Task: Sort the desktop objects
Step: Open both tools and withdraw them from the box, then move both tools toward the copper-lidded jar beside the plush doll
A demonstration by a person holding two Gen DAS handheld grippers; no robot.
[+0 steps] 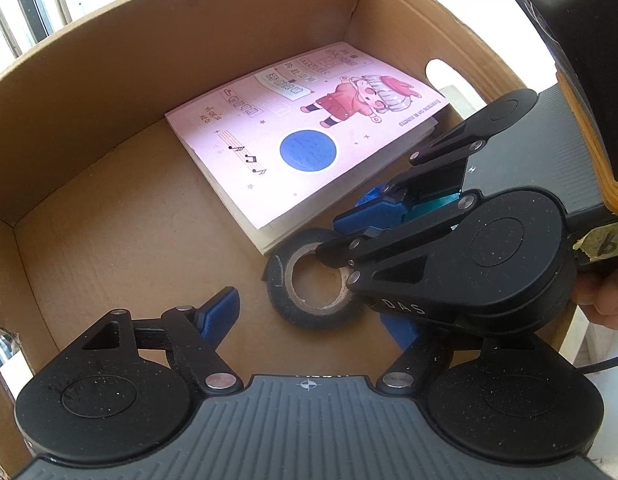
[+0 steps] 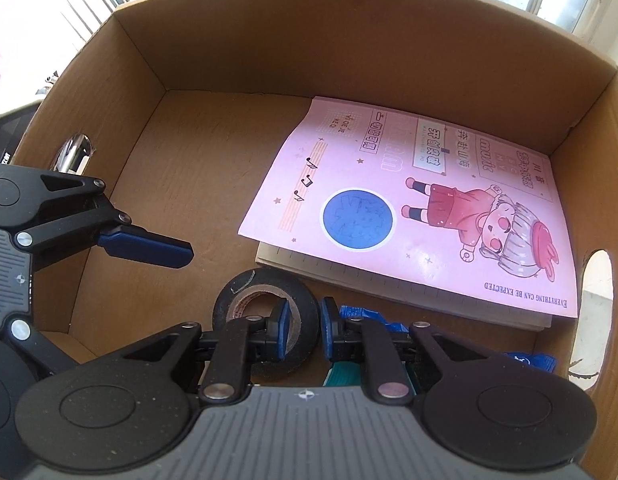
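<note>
Right wrist view: the right gripper (image 2: pixel 302 330) has narrow jaws low in the frame, holding nothing I can see, above the tape (image 2: pixel 265 300) in the box (image 2: pixel 309 40). The left gripper (image 1: pixel 309 320) stands wide and empty. Lift both slowly, clear of the tape. The notebook (image 2: pixel 409 208) says "EVERYTHING CAN BE EXPECTED".

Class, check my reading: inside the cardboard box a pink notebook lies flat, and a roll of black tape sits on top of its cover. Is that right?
Not quite. The roll of black tape lies on the floor of the cardboard box, beside the pink notebook, not on its cover. The left wrist view shows it; the notebook does lie flat.
</note>
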